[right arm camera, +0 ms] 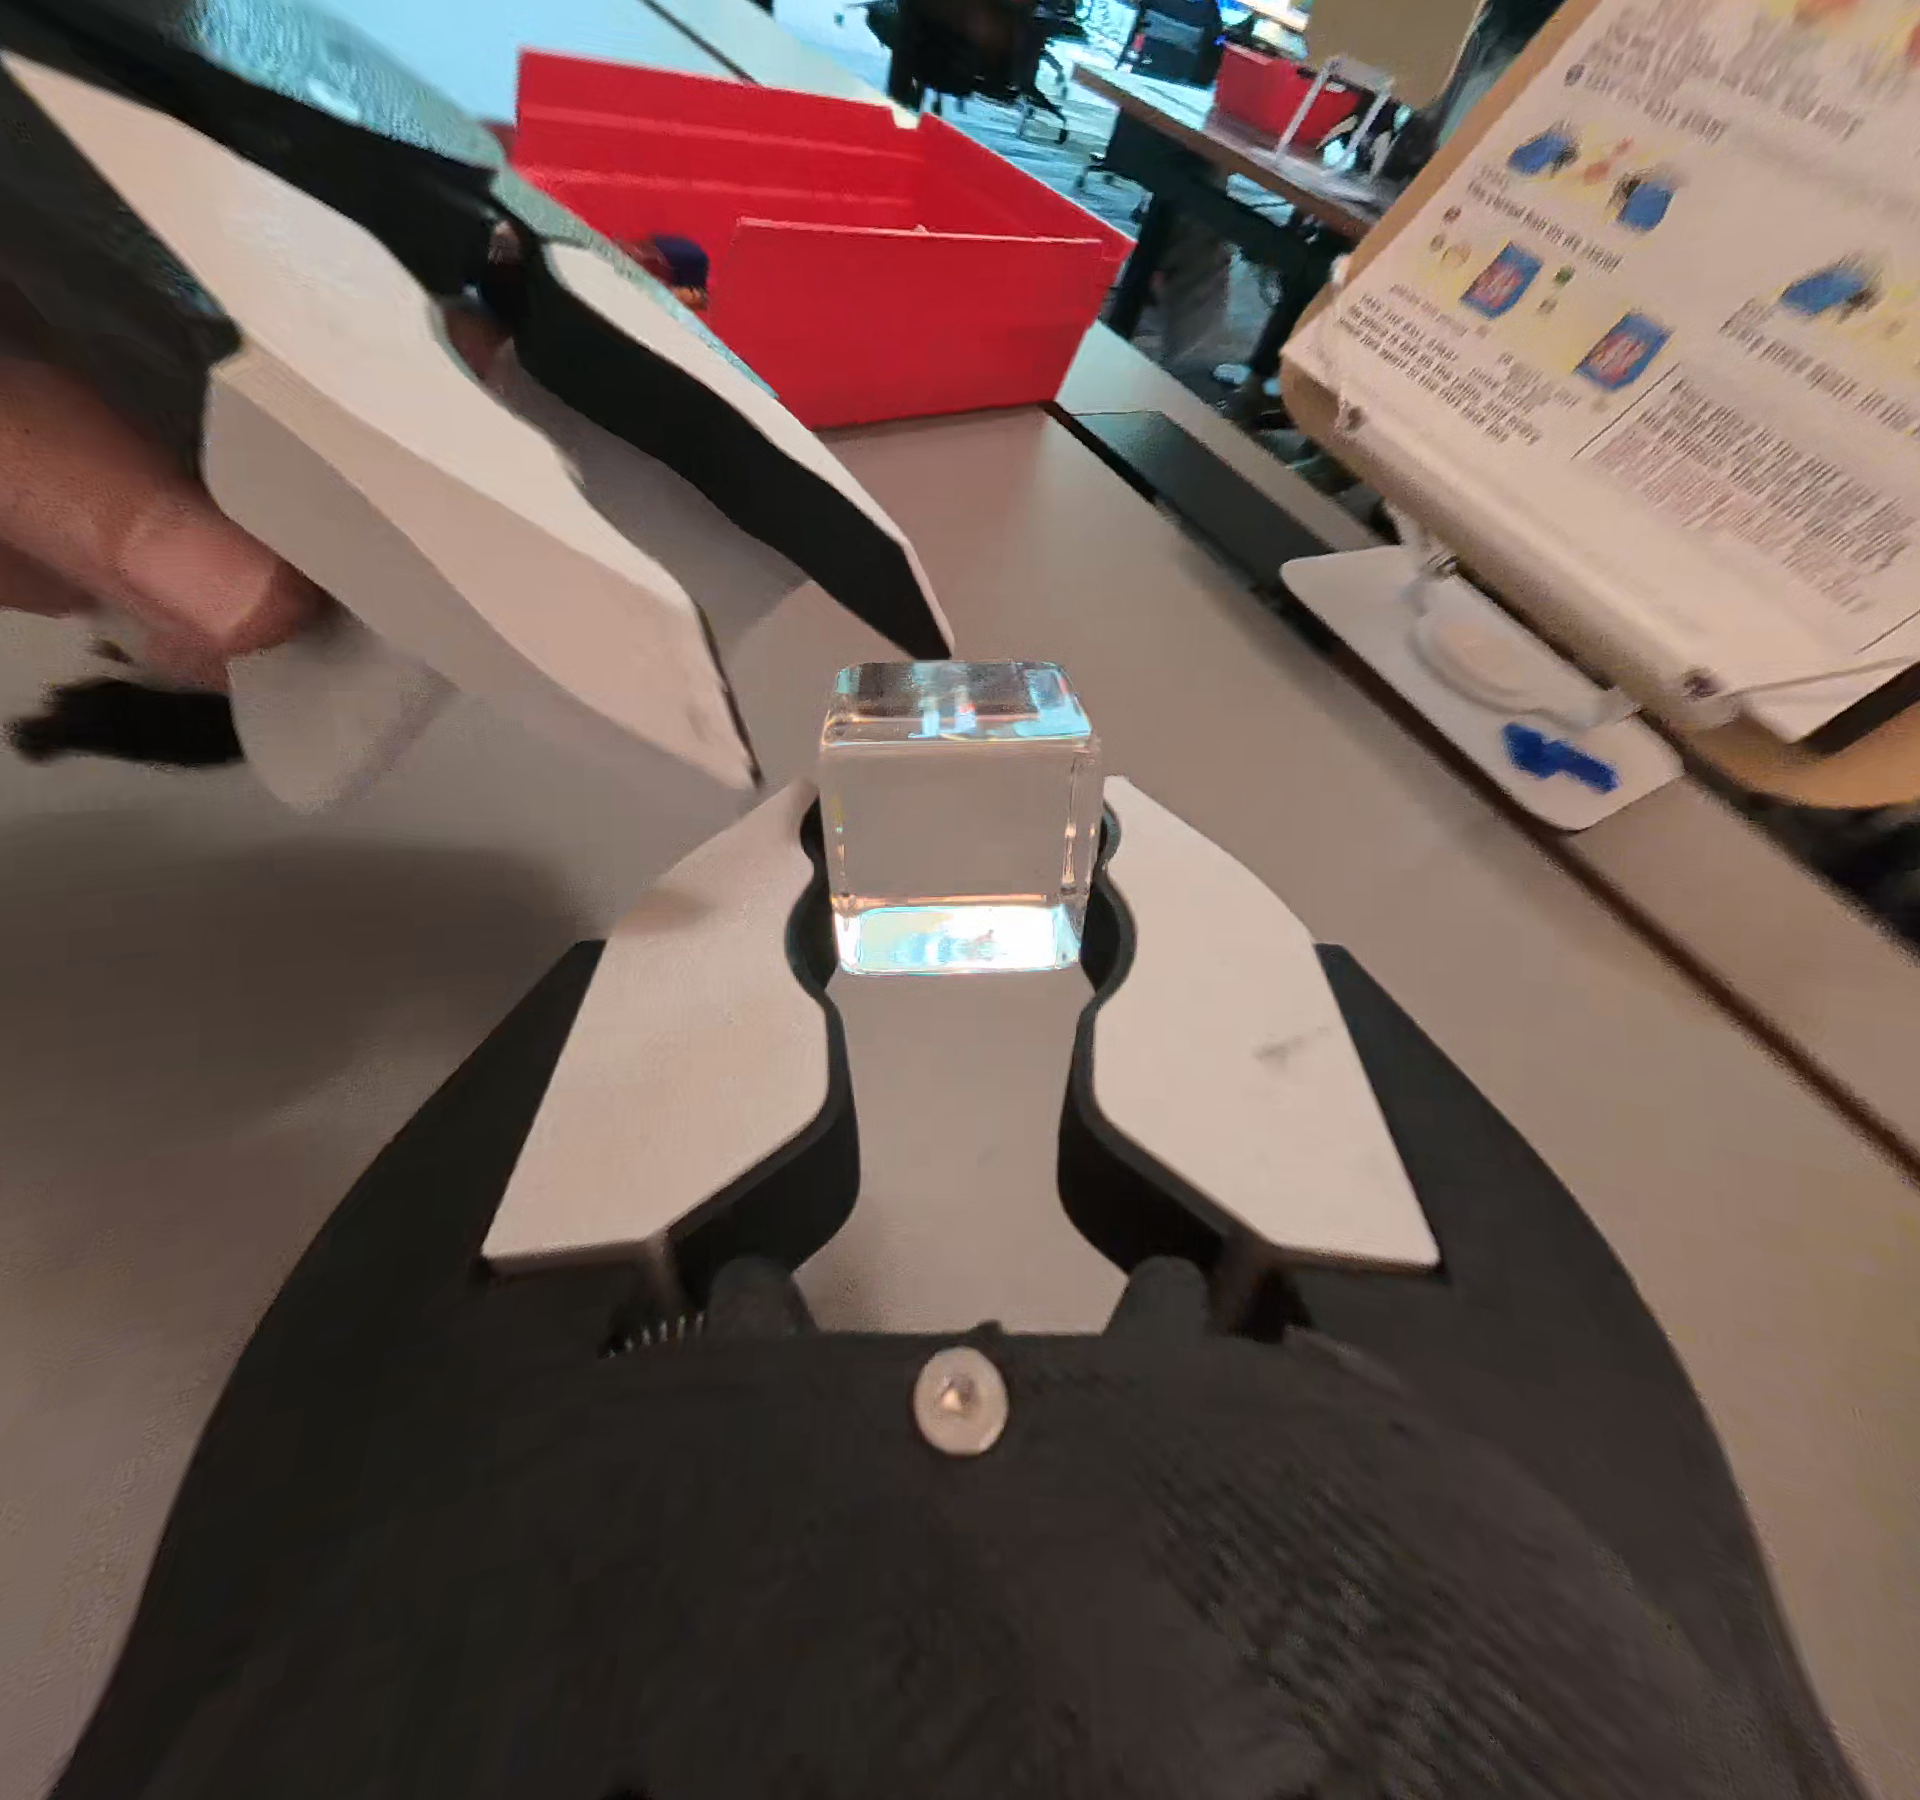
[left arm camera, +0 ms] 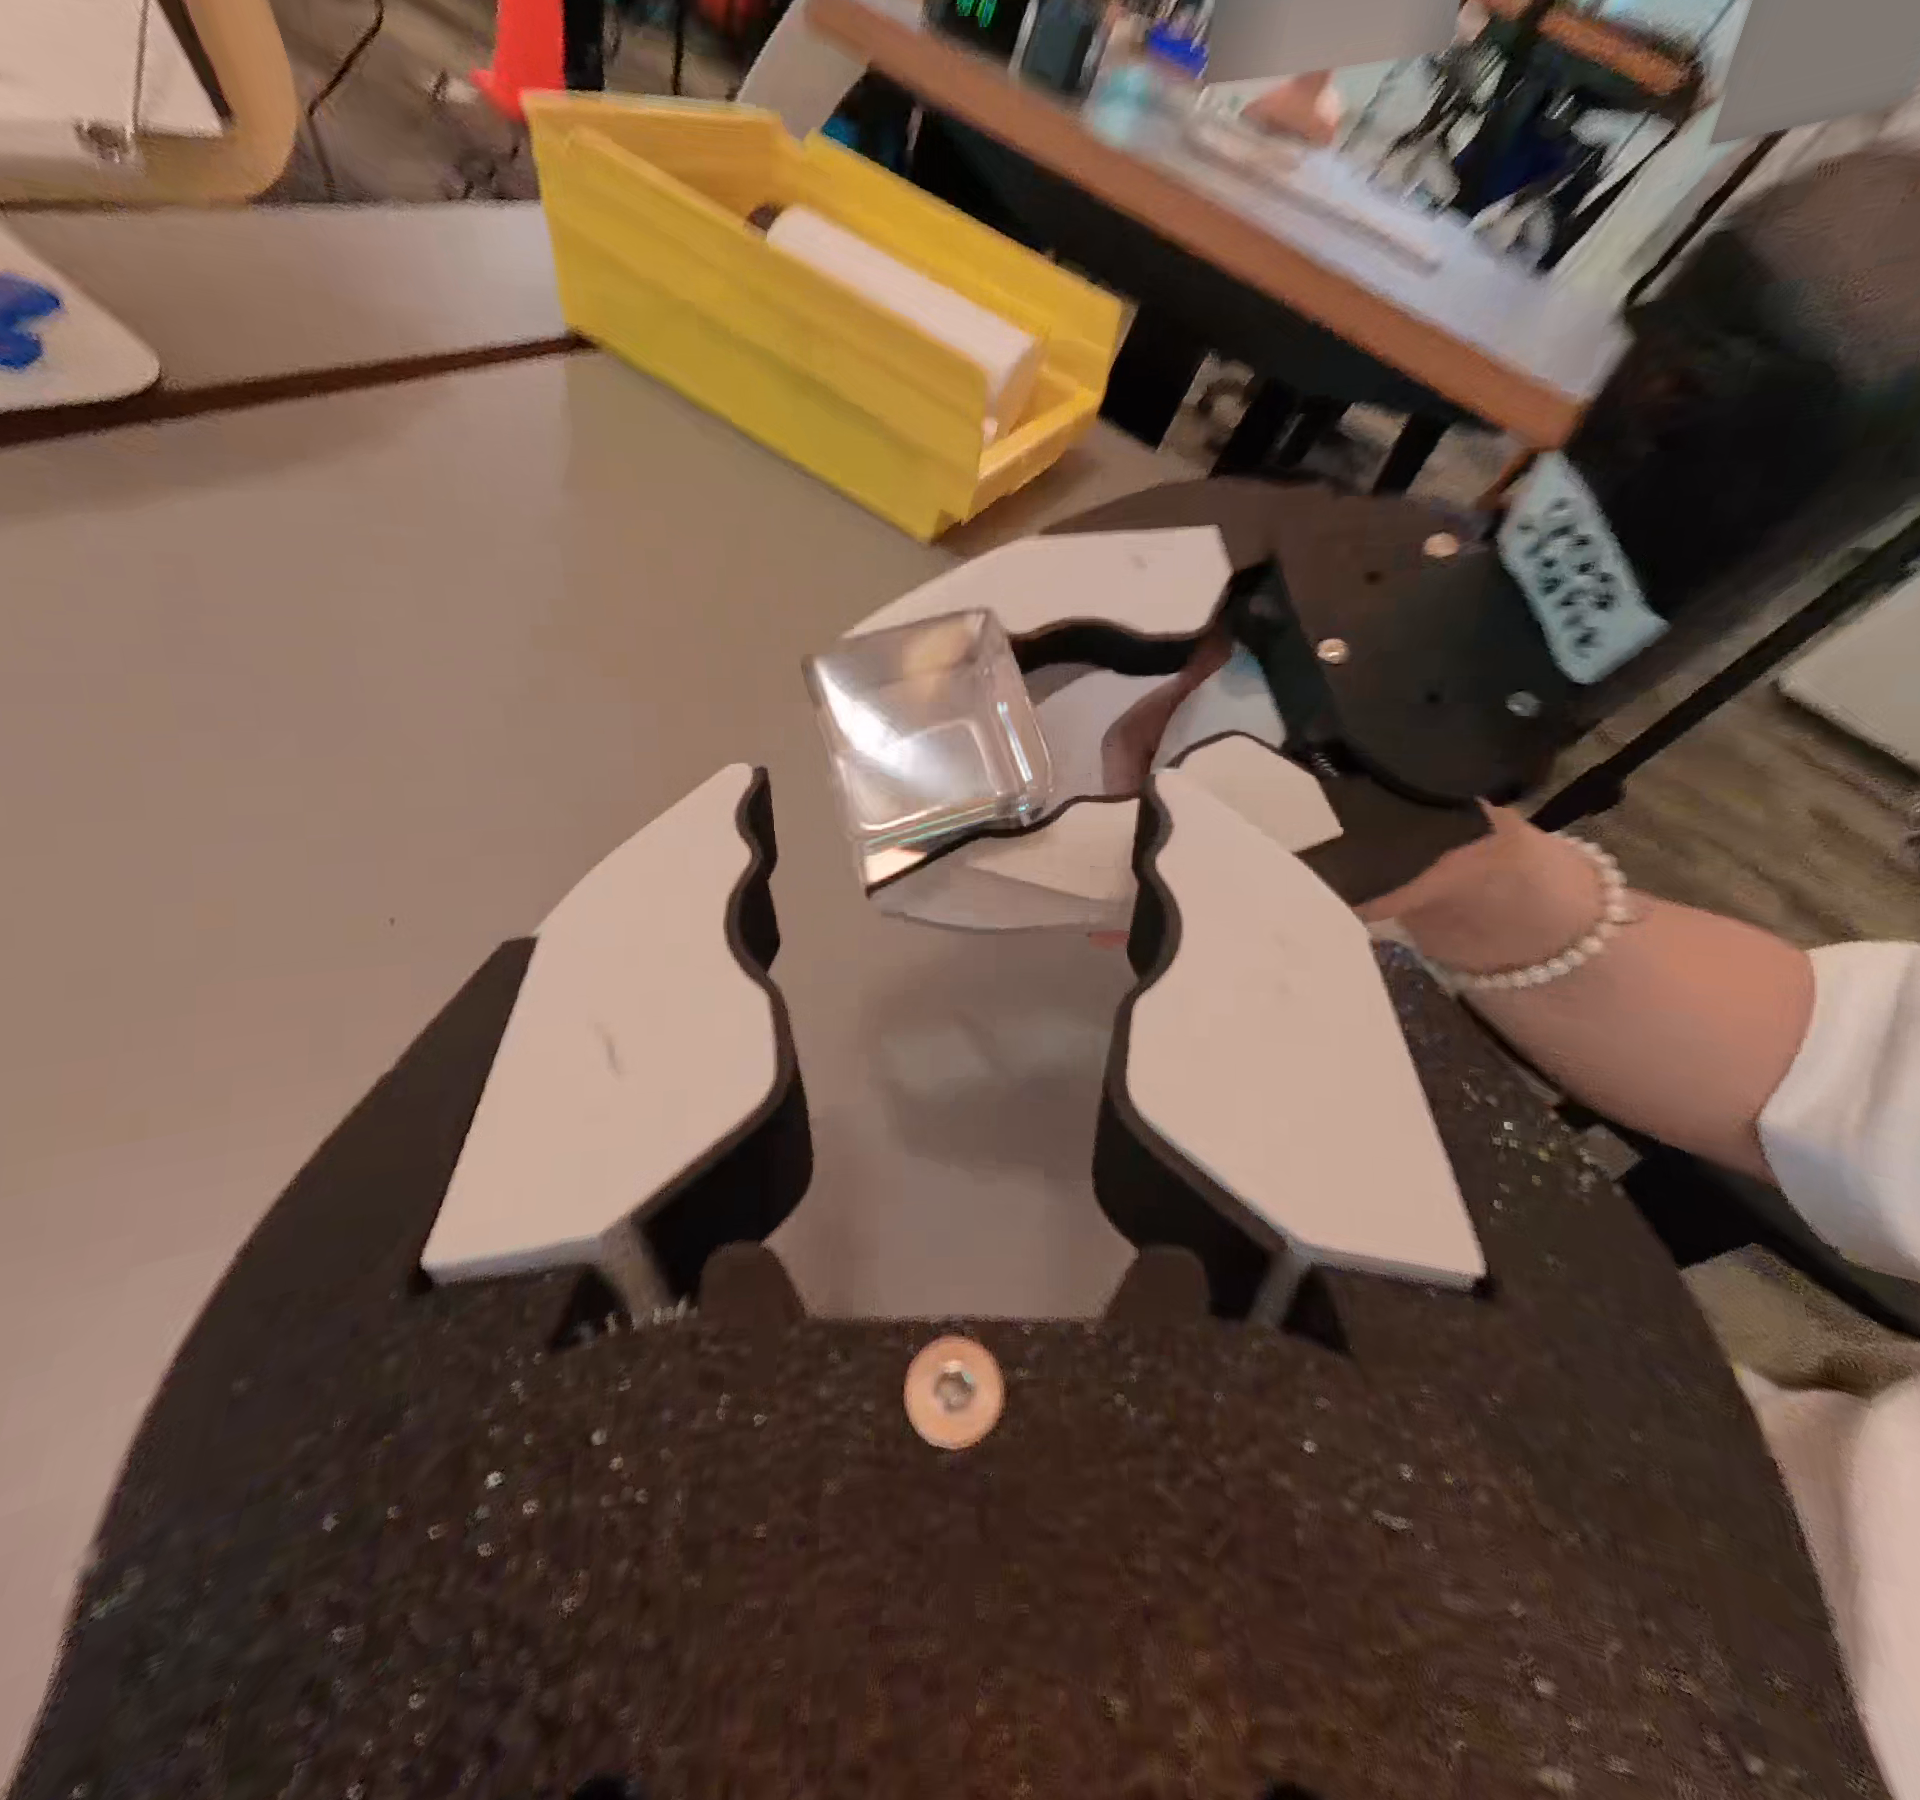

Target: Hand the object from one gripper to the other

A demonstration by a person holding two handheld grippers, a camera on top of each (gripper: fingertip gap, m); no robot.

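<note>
Clear acrylic cube point(right arm camera: 961, 831), no long axis, sits squarely pinched between my right tongs point(right arm camera: 956, 815); my left tongs point(left arm camera: 951, 815), spread, hover just beside it.

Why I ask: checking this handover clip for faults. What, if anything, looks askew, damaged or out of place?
Nothing stands out. The clear cube sits squarely between the right gripper fingers, unchipped as far as shows. The left gripper is open close beside it, not gripping it. The yellow bin and red bin rest upright.
</note>
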